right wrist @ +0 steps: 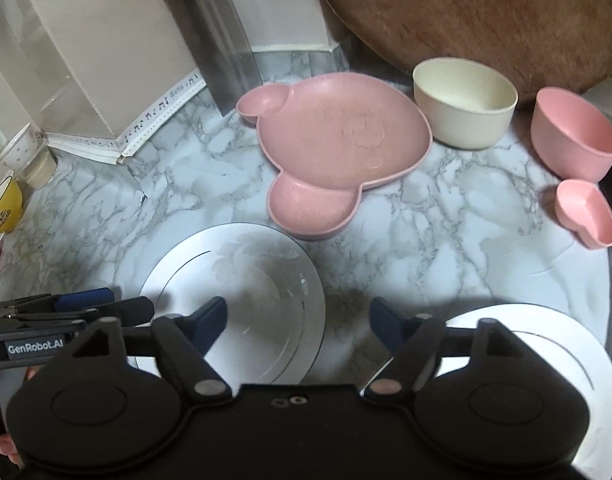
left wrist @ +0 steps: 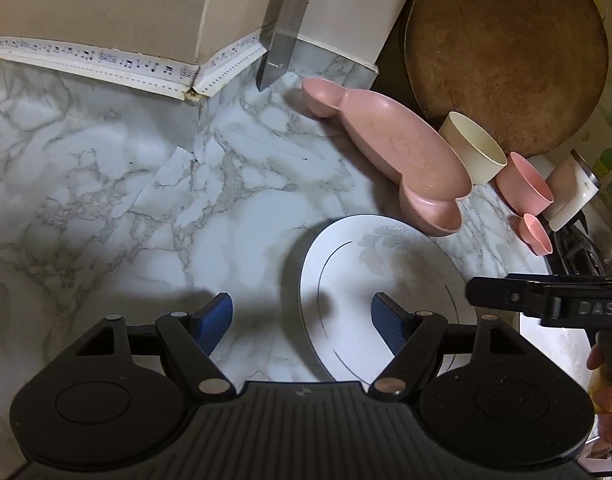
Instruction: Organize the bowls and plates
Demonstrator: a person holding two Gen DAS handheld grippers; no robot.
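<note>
blue pads on the left gripper [left wrist: 302,322] stand apart, empty, straddling the near rim of the grey patterned plate [left wrist: 381,276]; the right gripper [right wrist: 298,326] hangs open too, between that plate and a white plate [right wrist: 545,344]. beyond sit the pink bear plate [right wrist: 337,148], cream bowl [right wrist: 463,108] and pink bowl [right wrist: 573,136]. best to slide one pad under the rim, close squarely, then lift level for stacking.

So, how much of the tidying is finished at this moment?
Nothing looks stacked yet. The pink plate, cream bowl, pink bowl and small pink cup each sit alone on the counter. The left gripper and right gripper are open and empty above two white plates. All grouping remains.
</note>
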